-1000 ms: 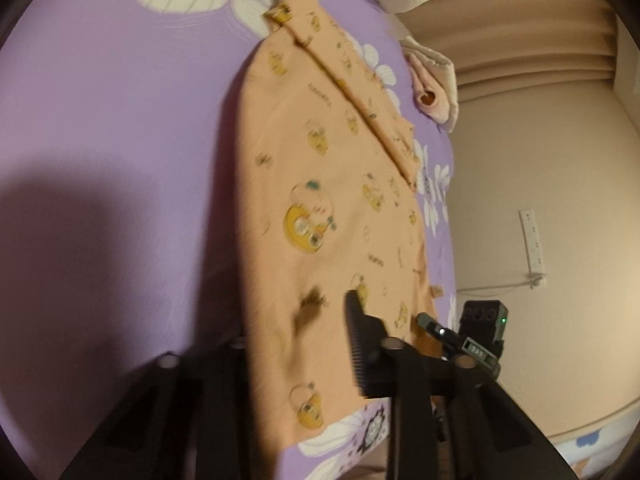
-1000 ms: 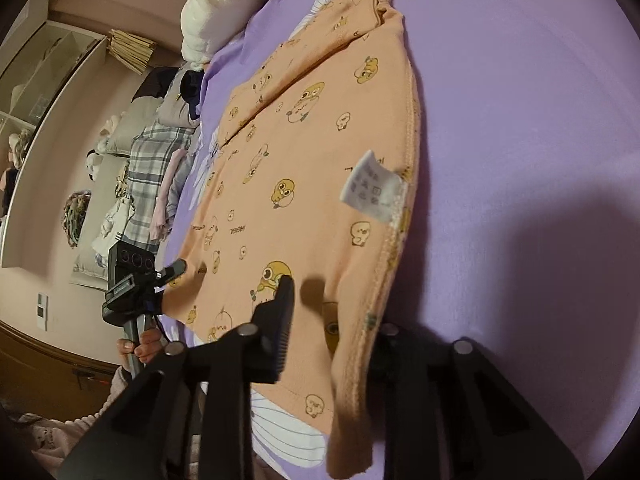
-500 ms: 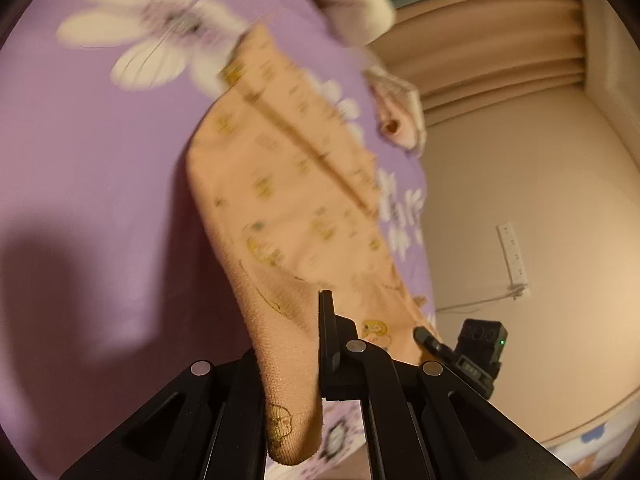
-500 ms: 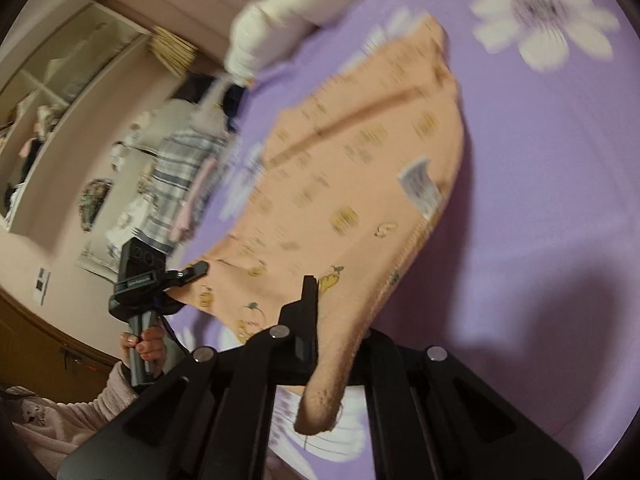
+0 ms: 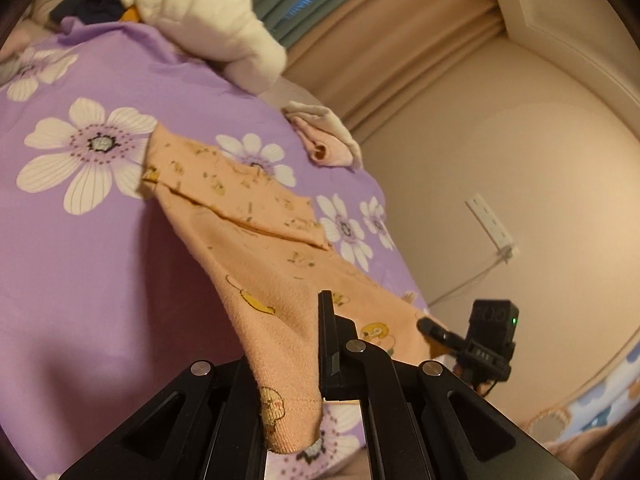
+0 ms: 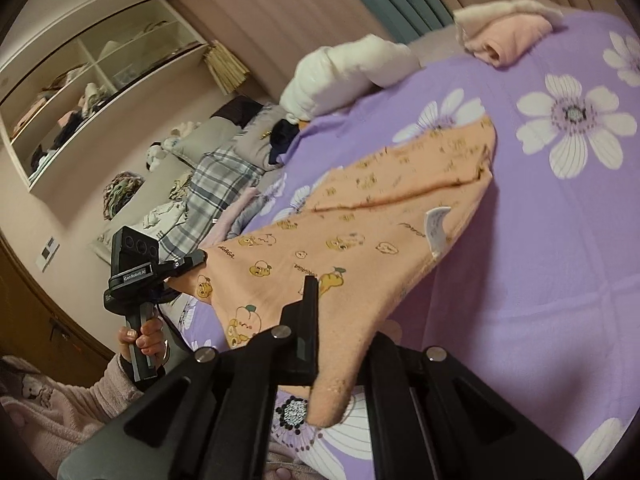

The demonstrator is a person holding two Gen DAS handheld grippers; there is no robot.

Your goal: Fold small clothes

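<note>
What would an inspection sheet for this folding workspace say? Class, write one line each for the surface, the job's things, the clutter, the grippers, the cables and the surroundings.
Surface: purple bedspread with white flowers.
Job's things: orange shirt with cartoon prints, near edge lifted off the bed, far end resting on it; white label on one side.
Clutter: white bundle, pink rolled cloth, plaid cloth beside the bed.
Grippers: left gripper shut on one near corner of the shirt; right gripper shut on the other.
Cables: white cord running from a wall socket.
Surroundings: beige curtains, wall shelves holding items.
</note>
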